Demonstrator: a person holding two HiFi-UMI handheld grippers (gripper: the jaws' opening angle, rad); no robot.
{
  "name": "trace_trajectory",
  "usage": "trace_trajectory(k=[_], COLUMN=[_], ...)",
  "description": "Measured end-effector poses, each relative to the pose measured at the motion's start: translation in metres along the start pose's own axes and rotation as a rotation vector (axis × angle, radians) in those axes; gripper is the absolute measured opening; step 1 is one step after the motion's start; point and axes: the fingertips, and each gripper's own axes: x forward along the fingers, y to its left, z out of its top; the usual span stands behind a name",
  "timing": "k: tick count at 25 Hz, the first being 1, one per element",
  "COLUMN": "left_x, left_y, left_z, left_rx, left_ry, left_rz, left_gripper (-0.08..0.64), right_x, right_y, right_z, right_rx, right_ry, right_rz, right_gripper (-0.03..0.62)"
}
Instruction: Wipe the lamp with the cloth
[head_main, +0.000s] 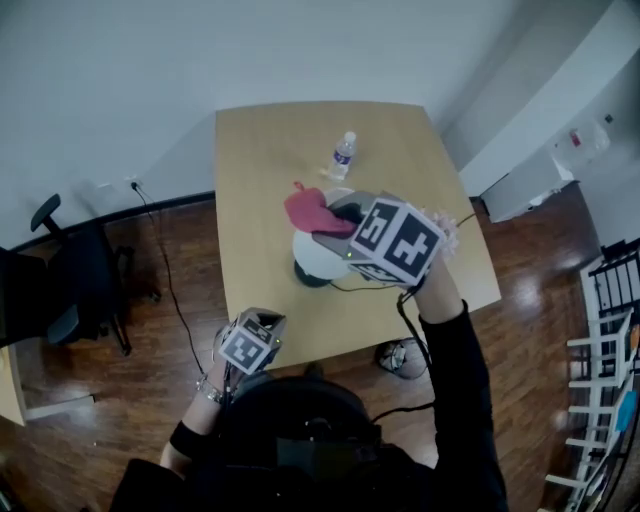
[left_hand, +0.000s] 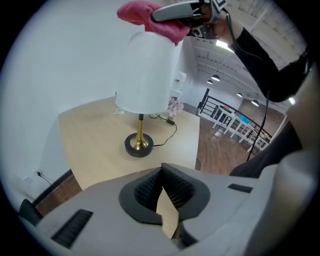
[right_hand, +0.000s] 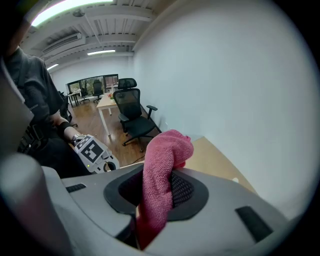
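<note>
Lamp (head_main: 316, 256): upright near the middle of the wooden table (head_main: 260, 150), white shade uppermost. Red cloth (head_main: 308, 210): lying on the shade's top, pinched between the jaws of the right gripper (right_hand: 156, 194). Left gripper (left_hand: 162, 192): jaws pressed together, empty, at the table's near-left corner. Water bottle (head_main: 342, 156): upright, beyond the lamp
</note>
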Motion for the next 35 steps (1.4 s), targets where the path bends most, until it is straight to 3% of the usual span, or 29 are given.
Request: trace_trajectory(k=[12,20,25,27,31,35], left_x=[-0.001,-0.01,-0.022,-0.026,-0.023,-0.009], left_y=[0.0,0.017,0.03,0.031,0.021,0.015], left_z=[0.005,-0.005,-0.008,-0.008,-0.011,-0.001], left_rx=[0.027,-0.004,0.009,0.022,0.068,0.077], left_ry=[0.011,0.004,0.003,0.002,0.033,0.058], left_rz=[-0.01,0.015,0.015,-0.005,-0.061,-0.041], left_gripper=[0.0,0.0,0.0,0.0,0.0,0.0], right_x=[-0.034,-0.029,-0.049,-0.063,-0.083,-0.069], right_y=[-0.03,-0.087,-0.128,-0.134,-0.136,-0.142], right_z=[-0.039,-0.047,-0.035,-0.029,-0.04,-0.068], right_rx=[0.139,0.184,0.227,0.248,0.327,0.429], right_ry=[-0.057,-0.05,-0.089,-0.112,-0.201,-0.291], right_rz=[-0.112,-0.264,-0.405,-0.402,-0.315,-0.204], right_gripper=[0.092,0.092,0.092,0.092,0.092,0.092])
